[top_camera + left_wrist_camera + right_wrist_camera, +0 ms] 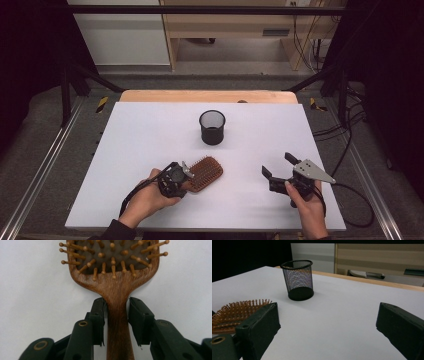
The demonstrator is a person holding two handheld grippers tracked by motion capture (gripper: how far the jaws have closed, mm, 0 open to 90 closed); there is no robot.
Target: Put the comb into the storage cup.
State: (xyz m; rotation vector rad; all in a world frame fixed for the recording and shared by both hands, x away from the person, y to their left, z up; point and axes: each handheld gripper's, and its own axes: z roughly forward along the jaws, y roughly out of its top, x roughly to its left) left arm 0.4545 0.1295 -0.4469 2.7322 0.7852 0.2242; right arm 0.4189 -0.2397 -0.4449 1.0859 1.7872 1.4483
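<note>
A wooden paddle hairbrush (117, 287) is lying bristles-up on the white table (150, 140), toward the near left part of it. Its body is a dark reddish-brown wood with visible grain, and a dark cushion is set into the head, from which pale wooden pins with rounded tips are standing. The head is being narrowed through rounded shoulders into a slim handle.

The handle is being straddled by the left gripper (117, 322), whose jaws are standing slightly apart. The left pad appears to be resting against the wood, while a narrow gap is seen at the right pad; whether any pressure is being applied is hard to judge from this angle.

The right gripper (278, 165) is being held over the near right part of the table, its jaws spread wide with nothing between them.

A black mesh cup (212, 127) is standing upright near the table's centre, well apart from the brush. Broad bare surface is lying between the brush, the cup and the right gripper, and the near edge of the table is close behind both hands.
</note>
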